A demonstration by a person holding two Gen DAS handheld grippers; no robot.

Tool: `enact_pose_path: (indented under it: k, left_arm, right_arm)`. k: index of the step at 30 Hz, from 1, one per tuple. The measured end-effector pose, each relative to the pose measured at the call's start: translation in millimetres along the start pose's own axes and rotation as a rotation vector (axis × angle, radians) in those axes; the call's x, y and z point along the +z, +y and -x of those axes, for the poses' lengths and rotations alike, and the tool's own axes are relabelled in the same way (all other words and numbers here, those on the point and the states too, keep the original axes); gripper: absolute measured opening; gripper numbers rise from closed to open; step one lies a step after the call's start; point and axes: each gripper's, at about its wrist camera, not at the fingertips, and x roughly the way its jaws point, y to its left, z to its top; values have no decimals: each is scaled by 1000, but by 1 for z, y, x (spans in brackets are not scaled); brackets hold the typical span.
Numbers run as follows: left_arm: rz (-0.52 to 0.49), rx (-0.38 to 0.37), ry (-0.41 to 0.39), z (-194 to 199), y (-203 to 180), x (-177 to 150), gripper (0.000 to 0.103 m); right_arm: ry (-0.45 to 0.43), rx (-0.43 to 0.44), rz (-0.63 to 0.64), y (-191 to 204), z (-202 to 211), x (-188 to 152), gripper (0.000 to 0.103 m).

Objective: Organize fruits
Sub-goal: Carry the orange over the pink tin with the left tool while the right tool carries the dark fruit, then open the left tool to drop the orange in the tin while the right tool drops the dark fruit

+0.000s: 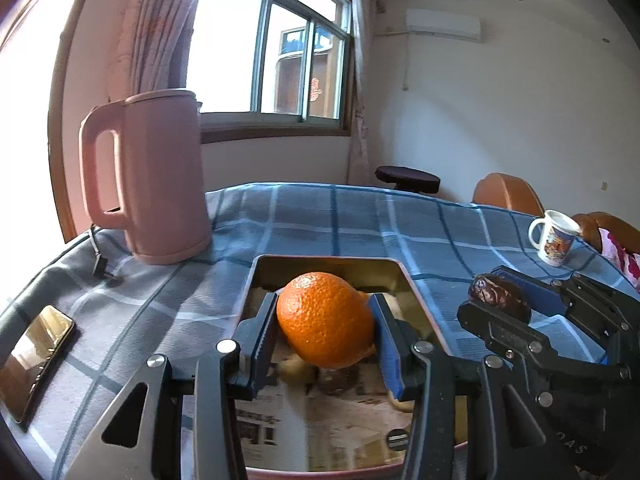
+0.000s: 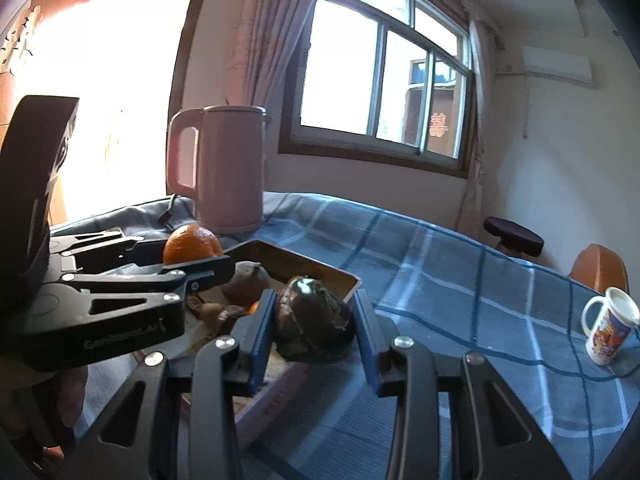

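Here, an orange (image 1: 326, 318) is held up over the tin tray (image 1: 404, 276), which sits on the blue checked tablecloth (image 1: 320, 216). The orange is round, firm and a bit bumpy, so it can likely be pinched on its two sides without being squashed. It should be gripped across its middle, where it is fattest, so it is not rolled out. It is pressed on both sides by the pads of the left gripper (image 1: 324, 324), whose jaws are set partly apart, just as wide as the fruit.

A dark brown wrinkled fruit (image 2: 314, 318) is held by the right gripper (image 2: 314, 328) at the tray's near edge. It looks old and maybe soft, so it is best squeezed gently. Its jaws are closed snugly on it.

More fruit is seen lying in the tray (image 2: 244, 280). A pink kettle (image 1: 156, 176) and a mug (image 1: 554, 236) are left standing on the cloth, well apart.
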Motion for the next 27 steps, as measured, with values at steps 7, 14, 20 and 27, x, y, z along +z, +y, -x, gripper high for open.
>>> enact_pose_path:
  k: [7, 14, 20, 27]
  left_arm:
    - [28, 30, 40, -6, 21, 0, 47]
    - [36, 24, 89, -13, 26, -1, 47]
    - [10, 30, 135, -21, 23, -3, 47]
    - [-14, 30, 183, -29, 20, -4, 47]
  right_arm:
    - [33, 48, 28, 17, -19, 6, 41]
    - [85, 73, 13, 16, -31, 6, 41]
    - [143, 102, -2, 14, -44, 5, 41]
    - [190, 114, 6, 17, -51, 3, 41]
